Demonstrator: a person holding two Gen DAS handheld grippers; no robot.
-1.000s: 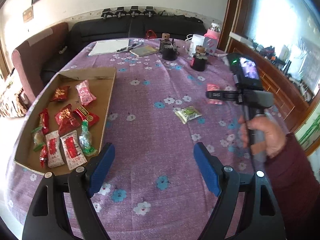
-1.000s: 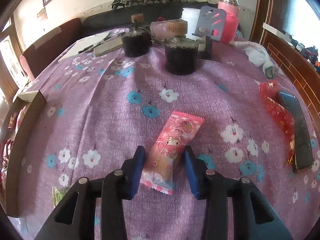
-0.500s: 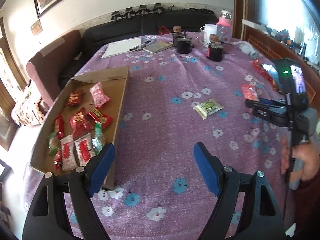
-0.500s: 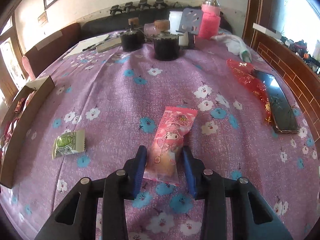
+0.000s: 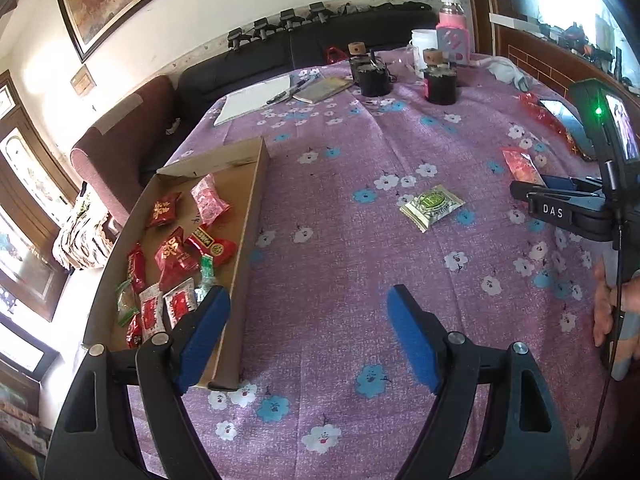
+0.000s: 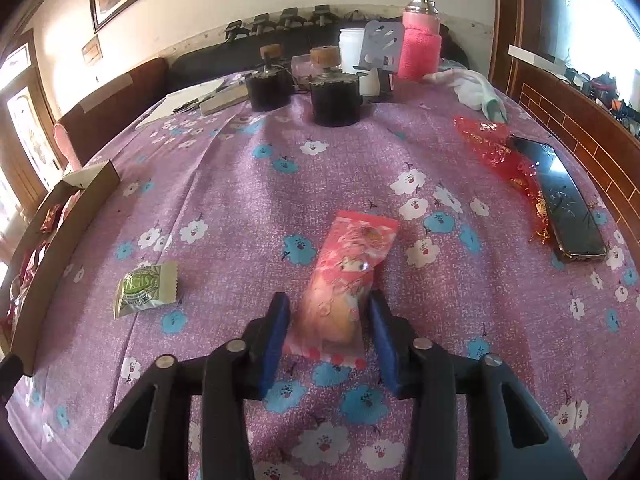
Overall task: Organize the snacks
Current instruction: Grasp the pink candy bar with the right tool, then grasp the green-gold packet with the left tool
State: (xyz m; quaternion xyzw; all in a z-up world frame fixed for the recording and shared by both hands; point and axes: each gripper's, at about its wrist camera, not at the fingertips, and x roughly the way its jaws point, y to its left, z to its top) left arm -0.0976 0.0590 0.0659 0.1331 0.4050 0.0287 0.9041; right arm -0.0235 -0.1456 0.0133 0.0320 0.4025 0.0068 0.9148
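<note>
My right gripper [image 6: 326, 316] is shut on a pink snack packet [image 6: 348, 276] and holds it above the purple flowered tablecloth [image 6: 240, 200]; the packet [image 5: 522, 166] also shows in the left wrist view, held by the right gripper [image 5: 532, 184]. A green-and-white snack packet [image 6: 144, 288] lies on the cloth to the left, seen too in the left wrist view [image 5: 432, 206]. My left gripper [image 5: 308, 320] is open and empty, beside the near corner of a cardboard tray [image 5: 240, 272] holding several red, pink and green snack packets [image 5: 176, 256].
A phone [image 6: 560, 200] and red wrapper [image 6: 500, 156] lie at the right. Two black jars [image 6: 334, 96], a pink bottle [image 6: 420, 48], a white cup, a cloth, notepad [image 5: 256, 100] and pens stand at the far end. A sofa lies beyond.
The right gripper has lifted the pink packet and drawn it back toward the near edge. The left gripper has pulled back and risen; it stays open.
</note>
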